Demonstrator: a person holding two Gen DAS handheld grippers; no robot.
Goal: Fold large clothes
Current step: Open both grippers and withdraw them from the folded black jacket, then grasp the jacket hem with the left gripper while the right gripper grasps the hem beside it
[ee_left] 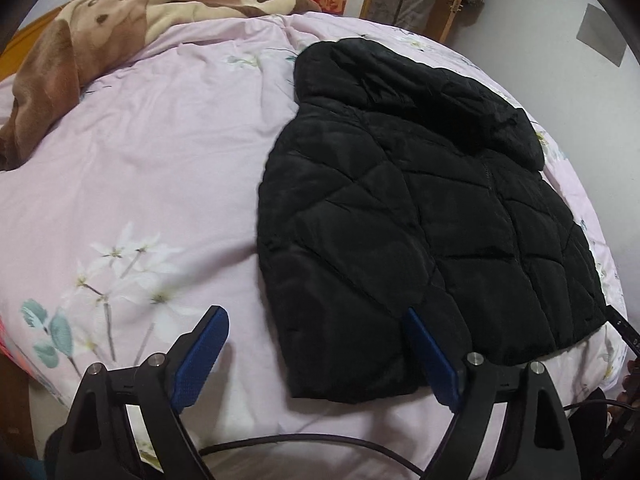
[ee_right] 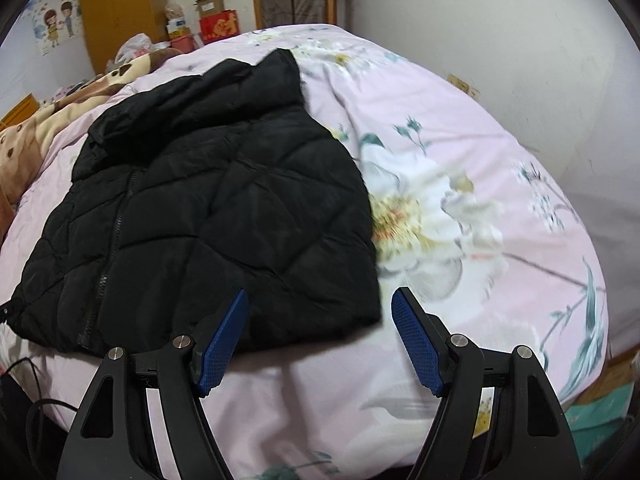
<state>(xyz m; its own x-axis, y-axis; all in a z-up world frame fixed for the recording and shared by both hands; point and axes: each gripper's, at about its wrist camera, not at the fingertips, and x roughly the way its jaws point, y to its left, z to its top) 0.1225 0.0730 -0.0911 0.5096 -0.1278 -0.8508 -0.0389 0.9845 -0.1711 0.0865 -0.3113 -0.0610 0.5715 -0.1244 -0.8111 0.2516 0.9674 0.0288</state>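
Left gripper (ee_left: pixel 316 312): jaws spread wide, nothing between the pads, holding nothing. One blue pad sits over bare sheet, the other over the near left bottom corner of the black puffer jacket (ee_left: pixel 420 216); whether that pad touches the fabric cannot be told. Pointed steeply down at the hem corner.

Right gripper (ee_right: pixel 320 300): jaws also well apart, empty. Its left pad overlaps the jacket's (ee_right: pixel 208 208) bottom right corner in the view, right pad over the sheet. Contact unclear here too.

Jacket lies flat, front up, zipper (ee_right: pixel 116 232) closed, on the pink floral bed cover (ee_left: pixel 160 168). Hood end is away from the person, hem nearest both grippers. Sleeves not visible at the sides, so they look already tucked in or under, giving a narrow, roughly rectangular body; that is a judgement, the tuck itself is hidden. Hood looks laid flat at the top.

Progress: probably mid-task. Side folds look done; the lengthwise fold is not yet made, since hem and hood are still at opposite ends. Left to do: pinch both hem corners, lift, carry hem toward the hood, flatten.

Risk: puffy, slippery fabric, so a shallow pinch could slip.

Background: brown spotted blanket (ee_left: pixel 60 72) at the far left of the bed, well apart from the jacket. A black cable (ee_left: pixel 304 444) runs near the bed edge.
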